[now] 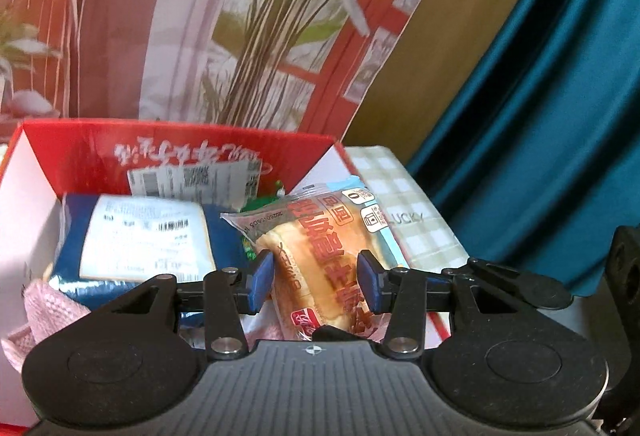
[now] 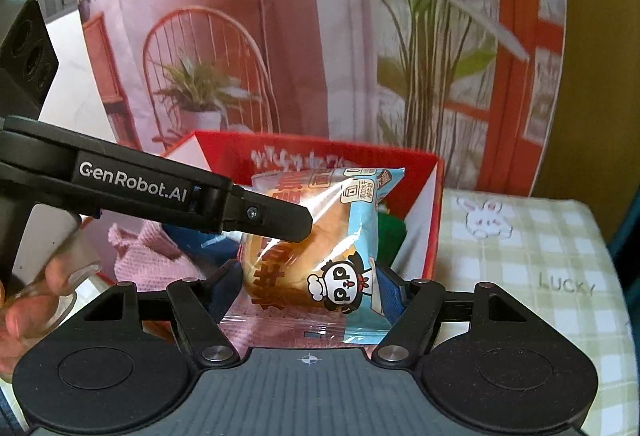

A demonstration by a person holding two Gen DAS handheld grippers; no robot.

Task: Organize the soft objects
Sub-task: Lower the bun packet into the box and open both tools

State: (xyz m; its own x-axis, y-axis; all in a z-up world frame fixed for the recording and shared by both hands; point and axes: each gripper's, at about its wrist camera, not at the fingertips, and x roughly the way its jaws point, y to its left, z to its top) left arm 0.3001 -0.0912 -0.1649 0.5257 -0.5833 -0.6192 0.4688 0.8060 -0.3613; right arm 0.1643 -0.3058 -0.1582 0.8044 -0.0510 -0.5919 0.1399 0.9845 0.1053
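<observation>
Black left gripper point(image 2: 280, 224) marked "GenRobot.AI", right gripper point(image 2: 310, 290) both clamp bread packet point(image 2: 320, 236); cloth point(image 2: 560, 276) reads "LUCKY"

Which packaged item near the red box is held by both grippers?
The bread packet, clear-wrapped with red lettering; the blue parcel with a white label lies untouched in the box.
</observation>
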